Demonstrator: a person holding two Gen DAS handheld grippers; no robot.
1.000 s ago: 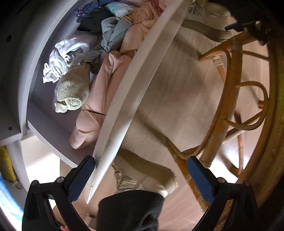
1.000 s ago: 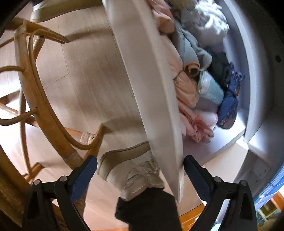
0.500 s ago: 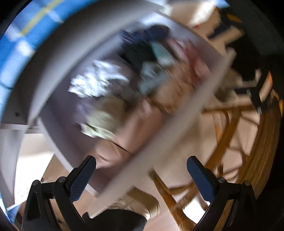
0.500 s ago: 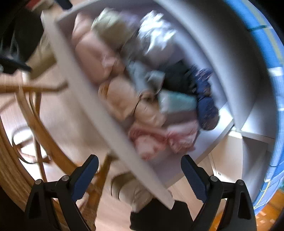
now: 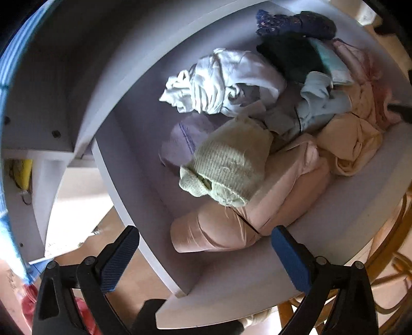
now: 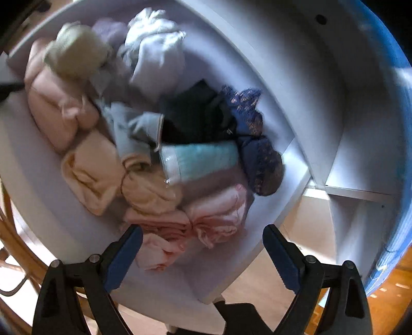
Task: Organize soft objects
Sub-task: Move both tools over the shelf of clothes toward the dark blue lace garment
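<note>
- Both tools hover over an open pale drawer [image 5: 360, 221] packed with loose clothes; nothing is picked yet.
- Left hand-held gripper [image 5: 206, 255]: jaws spread wide, empty. The pink folded garment [image 5: 257, 219] lies just beyond its tips, at the near edge of the drawer, not touching them.
- A pale green knit piece [image 5: 231, 167] sits on top of the pink garment, overlapping it; a crumpled white cloth [image 5: 219, 82] lies farther back, a navy patterned item [image 5: 296, 22] at the far corner.
- Right hand-held gripper [image 6: 203, 255]: also wide open, holding nothing. A pink bundle [image 6: 213, 219] lies right at its tips at the near end; a teal roll [image 6: 200, 159] and a dark patterned cloth [image 6: 257, 144] lie beyond it.
- Risk: pulling the pink garment likely drags the green knit with it, since the knit rests on it.
- Risk: the pieces are tangled and overlapping, so a pinch may catch two layers or only a loose fold and slip off.
- Risk: the drawer front sits close under both tools; going down short may hit the rim instead of cloth.
- Risk: the right view is blurred, so the exact contact point there is unclear.
- Risk: both tools work one small drawer and may collide.
</note>
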